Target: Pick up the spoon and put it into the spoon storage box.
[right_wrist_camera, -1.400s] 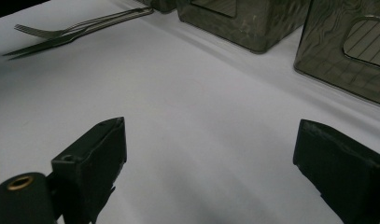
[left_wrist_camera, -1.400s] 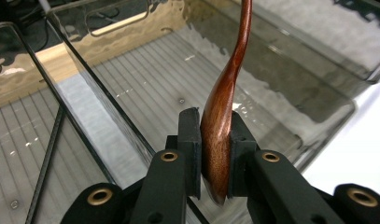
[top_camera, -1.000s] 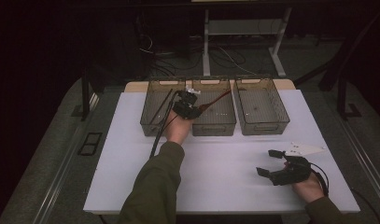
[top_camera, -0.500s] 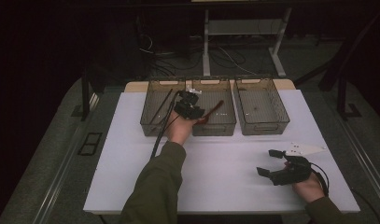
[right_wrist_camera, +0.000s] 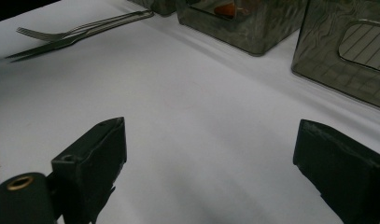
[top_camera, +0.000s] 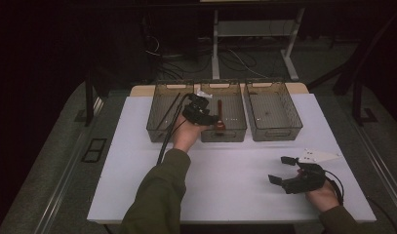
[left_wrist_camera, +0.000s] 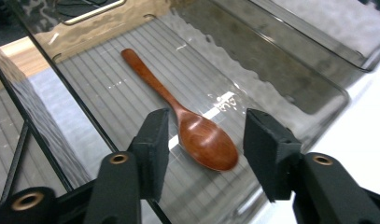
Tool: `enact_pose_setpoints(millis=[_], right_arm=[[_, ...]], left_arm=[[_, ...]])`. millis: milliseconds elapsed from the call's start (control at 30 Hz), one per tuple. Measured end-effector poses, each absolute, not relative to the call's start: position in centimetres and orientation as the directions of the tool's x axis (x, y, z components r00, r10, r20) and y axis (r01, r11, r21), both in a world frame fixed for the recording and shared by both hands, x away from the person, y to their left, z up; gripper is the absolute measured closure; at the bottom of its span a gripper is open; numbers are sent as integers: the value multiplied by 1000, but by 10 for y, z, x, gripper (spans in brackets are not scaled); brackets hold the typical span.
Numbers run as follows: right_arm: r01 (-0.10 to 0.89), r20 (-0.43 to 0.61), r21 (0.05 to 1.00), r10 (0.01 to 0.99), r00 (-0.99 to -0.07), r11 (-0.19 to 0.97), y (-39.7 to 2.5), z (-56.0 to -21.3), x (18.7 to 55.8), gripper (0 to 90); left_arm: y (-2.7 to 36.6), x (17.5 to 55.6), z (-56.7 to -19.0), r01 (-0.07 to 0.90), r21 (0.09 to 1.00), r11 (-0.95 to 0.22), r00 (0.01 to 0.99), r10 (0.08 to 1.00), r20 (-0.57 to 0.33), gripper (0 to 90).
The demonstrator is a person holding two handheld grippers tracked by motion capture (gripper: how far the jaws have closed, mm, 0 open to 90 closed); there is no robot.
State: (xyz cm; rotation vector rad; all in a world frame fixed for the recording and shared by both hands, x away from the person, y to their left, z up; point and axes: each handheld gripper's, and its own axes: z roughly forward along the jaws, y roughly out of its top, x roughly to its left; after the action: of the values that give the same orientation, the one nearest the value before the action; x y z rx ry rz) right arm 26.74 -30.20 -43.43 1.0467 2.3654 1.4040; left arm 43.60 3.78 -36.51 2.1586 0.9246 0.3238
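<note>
Spoon (left_wrist_camera: 187,128), smooth reddish-brown wood with an oval bowl and a slim straight handle, lies flat on the ribbed floor of the middle bin (top_camera: 233,132), free of any grip. Nearest in the high view, the right tool (top_camera: 282,169) rests on the white table (top_camera: 235,195) close to the person's edge, its black jaws spread wide with nothing between them; in the right gripper view a metal fork (right_wrist_camera: 80,29) lies on the table beyond those jaws. Farther out, the left tool (left_wrist_camera: 204,140) hovers over the near end of the middle bin, jaws apart, the spoon's bowl showing in the gap between them without touching either pad. Three bins of smoky, see-through plastic with rounded corners stand side by side across the far part of the table. The left bin (top_camera: 154,127) holds dark thin sticks (top_camera: 168,113), the right bin (top_camera: 276,131) looks bare apart from a small speck.
</note>
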Motion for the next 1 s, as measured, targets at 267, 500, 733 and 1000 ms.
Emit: enact_pose_setpoints(millis=[267,500,733,1000], right_arm=[[473,178,829,662,-728,298,-302,-434,267,90],[473,177,829,662,-728,299,-302,-434,267,90],[474,177,828,663,-727,299,-302,-434,267,90],[479,180,825,664,-725,300,-302,-434,267,90]], left_arm=[[47,418,-354,469,759,-452,743,666,-63,406],[61,399,-349,447,777,-443,758,648,-66,352],[74,384,-357,435,779,-453,774,630,-66,328],[85,366,-362,424,792,-438,775,628,-68,325]])
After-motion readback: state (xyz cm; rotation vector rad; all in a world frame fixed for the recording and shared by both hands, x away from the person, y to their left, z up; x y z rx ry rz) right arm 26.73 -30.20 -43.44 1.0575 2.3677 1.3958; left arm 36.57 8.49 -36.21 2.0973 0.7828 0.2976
